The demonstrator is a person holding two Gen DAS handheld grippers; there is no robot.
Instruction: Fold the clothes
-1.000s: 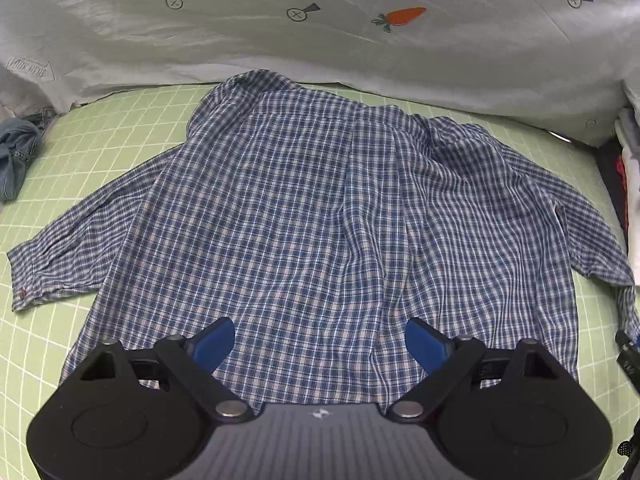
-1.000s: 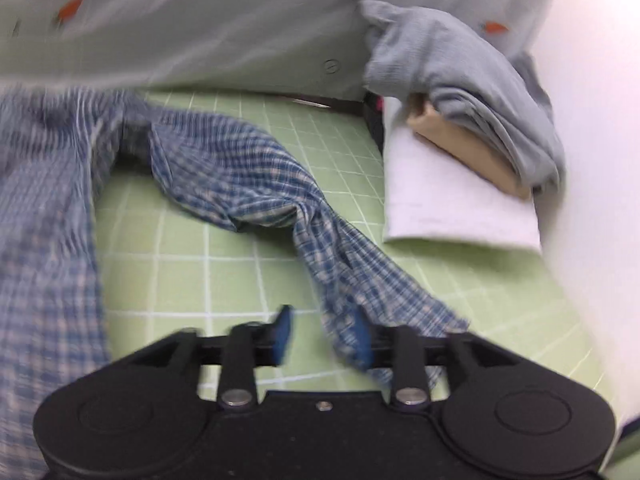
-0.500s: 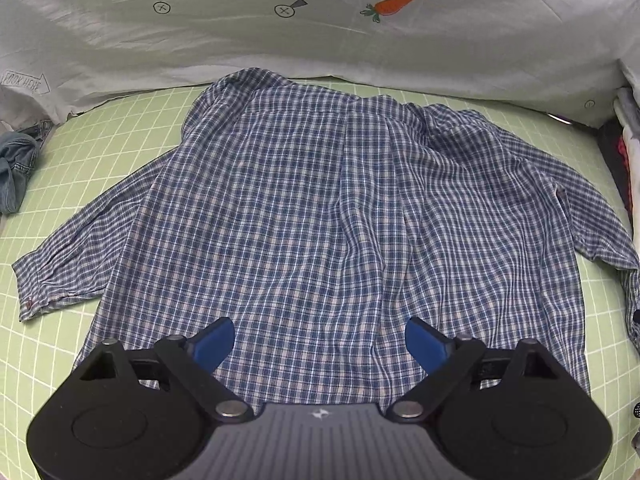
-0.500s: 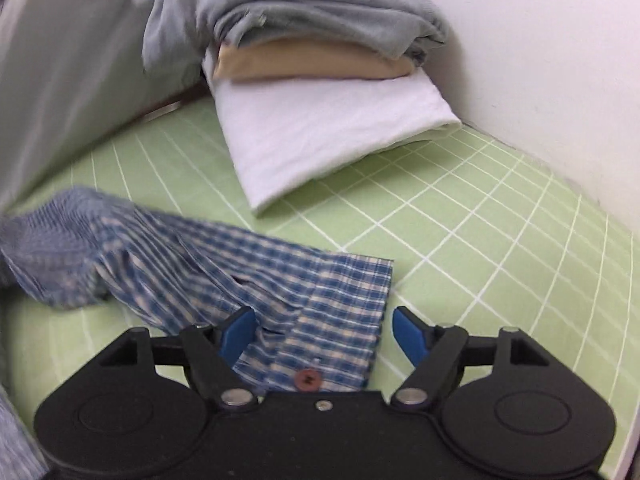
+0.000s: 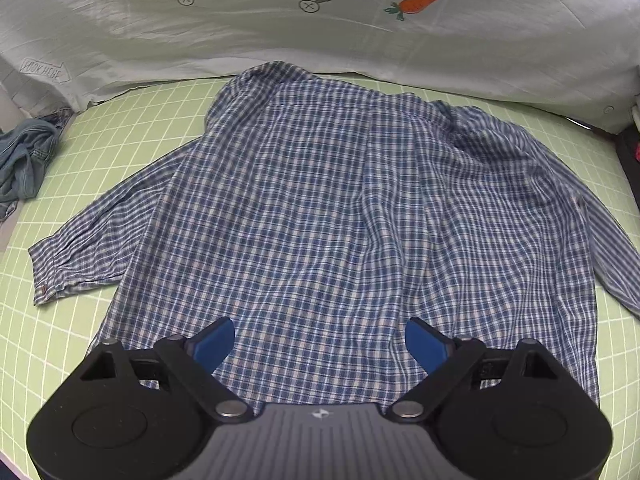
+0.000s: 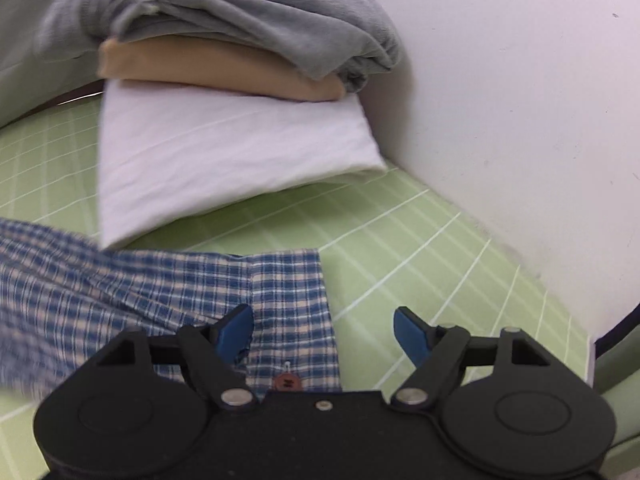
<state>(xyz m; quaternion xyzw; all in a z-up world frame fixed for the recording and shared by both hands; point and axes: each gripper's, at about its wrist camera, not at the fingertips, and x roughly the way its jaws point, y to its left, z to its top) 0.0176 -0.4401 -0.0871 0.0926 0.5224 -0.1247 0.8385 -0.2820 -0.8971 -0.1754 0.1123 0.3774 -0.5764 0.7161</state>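
Observation:
A blue and white checked shirt [image 5: 320, 216] lies spread flat, back up, on a green grid mat [image 5: 120, 128], collar at the far side and both sleeves out to the sides. My left gripper [image 5: 320, 340] is open and empty, above the shirt's near hem. In the right wrist view the shirt's right sleeve cuff [image 6: 288, 288], with a brown button [image 6: 286, 381], lies flat on the mat. My right gripper [image 6: 324, 330] is open, low over the cuff, with its left finger over the cloth.
A stack of folded clothes, white [image 6: 224, 152], tan [image 6: 208, 68] and grey [image 6: 224, 8], sits just past the cuff against a white wall [image 6: 500, 100]. A white carrot-print sheet [image 5: 320, 28] runs along the mat's far edge. A crumpled denim garment [image 5: 24, 156] lies at the far left.
My right gripper has opened and let go of the sleeve cuff, which now lies flat on the mat. The left gripper has stayed open and shifted only slightly.

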